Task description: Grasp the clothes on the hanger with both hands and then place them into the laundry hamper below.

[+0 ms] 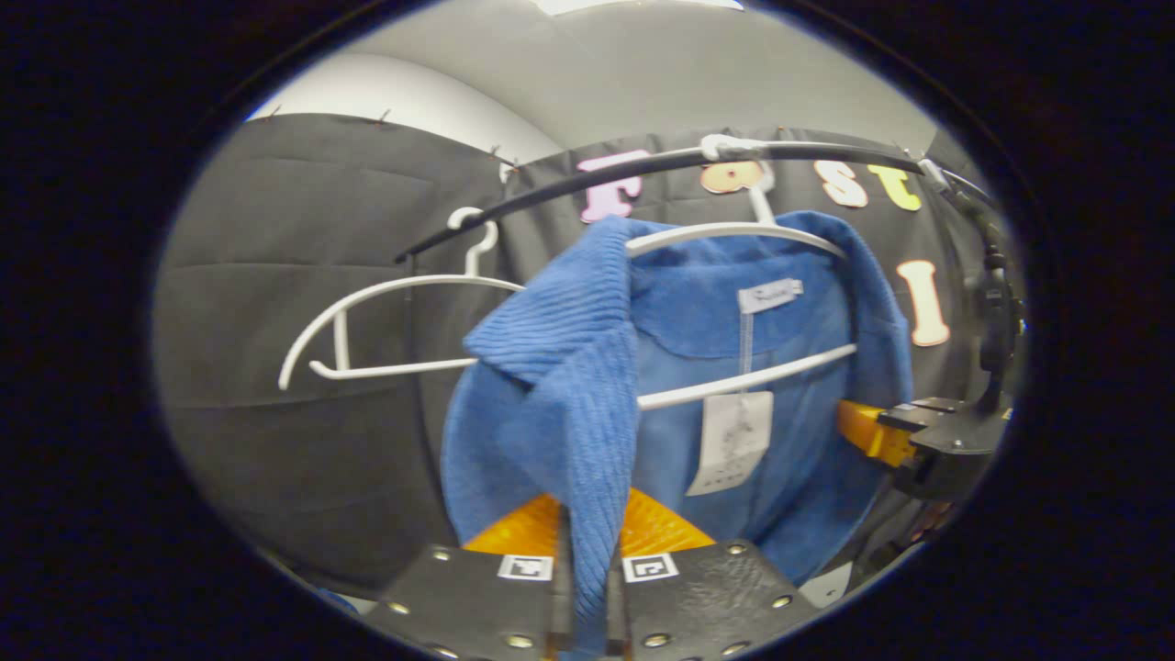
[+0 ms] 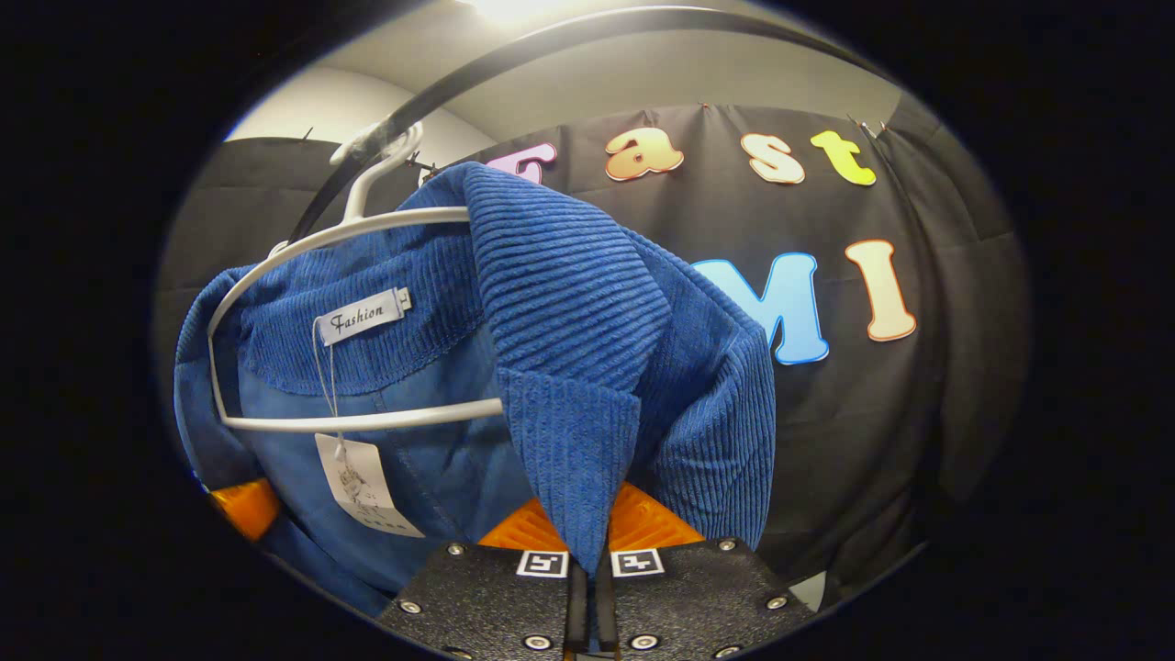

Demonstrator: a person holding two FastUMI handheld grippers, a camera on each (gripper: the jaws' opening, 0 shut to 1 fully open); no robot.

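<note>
Blue corduroy jacket (image 1: 569, 367) hangs on a white plastic hanger (image 1: 734, 234) from the black rail (image 1: 643, 165). We pinch its front edges: our left gripper (image 1: 587, 588) and right gripper (image 2: 587, 574) each have jaws nearly closed on the ribbed cloth.

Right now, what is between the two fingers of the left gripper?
In the left gripper view, a fold of the blue corduroy jacket lies pinched between the left gripper fingers. Nothing else sits there.
</note>
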